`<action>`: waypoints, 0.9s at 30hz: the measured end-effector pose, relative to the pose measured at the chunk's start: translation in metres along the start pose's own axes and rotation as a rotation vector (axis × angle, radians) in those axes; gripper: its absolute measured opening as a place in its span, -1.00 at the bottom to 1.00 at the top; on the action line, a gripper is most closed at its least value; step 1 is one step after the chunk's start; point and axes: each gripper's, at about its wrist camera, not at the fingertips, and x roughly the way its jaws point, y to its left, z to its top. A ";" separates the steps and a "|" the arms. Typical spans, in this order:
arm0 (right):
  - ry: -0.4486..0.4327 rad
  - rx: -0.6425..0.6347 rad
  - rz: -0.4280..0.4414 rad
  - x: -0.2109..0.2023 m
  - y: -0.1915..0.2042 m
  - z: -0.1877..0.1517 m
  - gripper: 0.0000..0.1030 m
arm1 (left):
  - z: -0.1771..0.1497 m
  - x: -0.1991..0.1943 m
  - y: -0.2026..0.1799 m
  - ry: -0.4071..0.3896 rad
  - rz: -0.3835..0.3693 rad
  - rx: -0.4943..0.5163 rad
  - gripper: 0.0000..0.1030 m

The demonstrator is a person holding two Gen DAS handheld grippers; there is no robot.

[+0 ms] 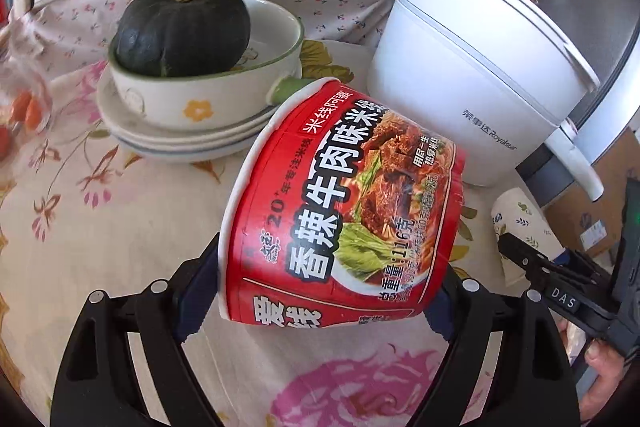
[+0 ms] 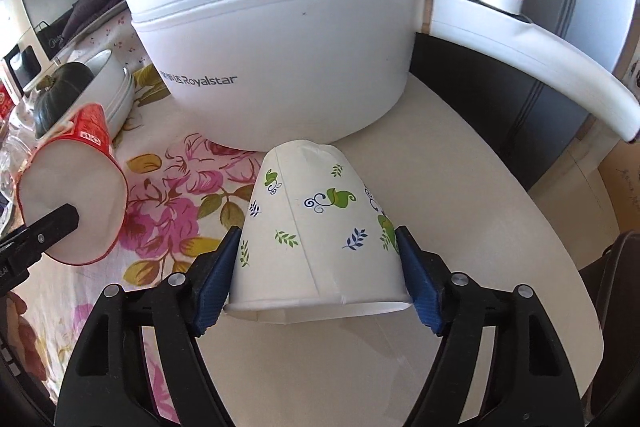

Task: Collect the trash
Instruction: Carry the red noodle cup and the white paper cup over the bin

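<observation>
Floral-cloth tabletop point(image 1: 100, 211) carries a white Royalstar pot point(image 2: 280, 39). Left gripper point(image 1: 316, 291) fingers clamp a red noodle bowl point(image 1: 344, 203) marked "116克"; right gripper point(image 2: 320, 279) fingers clamp an inverted leaf-print paper cup point(image 2: 320, 227).

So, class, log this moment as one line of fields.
left hand-held gripper: shut on red noodle bowl | right hand-held gripper: shut on paper cup | both lifted and tilted
</observation>
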 end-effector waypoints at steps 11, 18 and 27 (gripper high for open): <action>-0.120 0.057 -0.050 -0.054 -0.017 -0.015 0.39 | -0.023 -0.039 -0.021 -0.054 -0.023 -0.103 0.61; -0.224 0.069 -0.098 -0.097 -0.032 -0.018 0.40 | -0.039 -0.068 -0.049 -0.127 -0.050 -0.154 0.61; -0.347 0.075 -0.177 -0.130 -0.044 -0.028 0.40 | -0.056 -0.100 -0.093 -0.222 -0.083 -0.145 0.61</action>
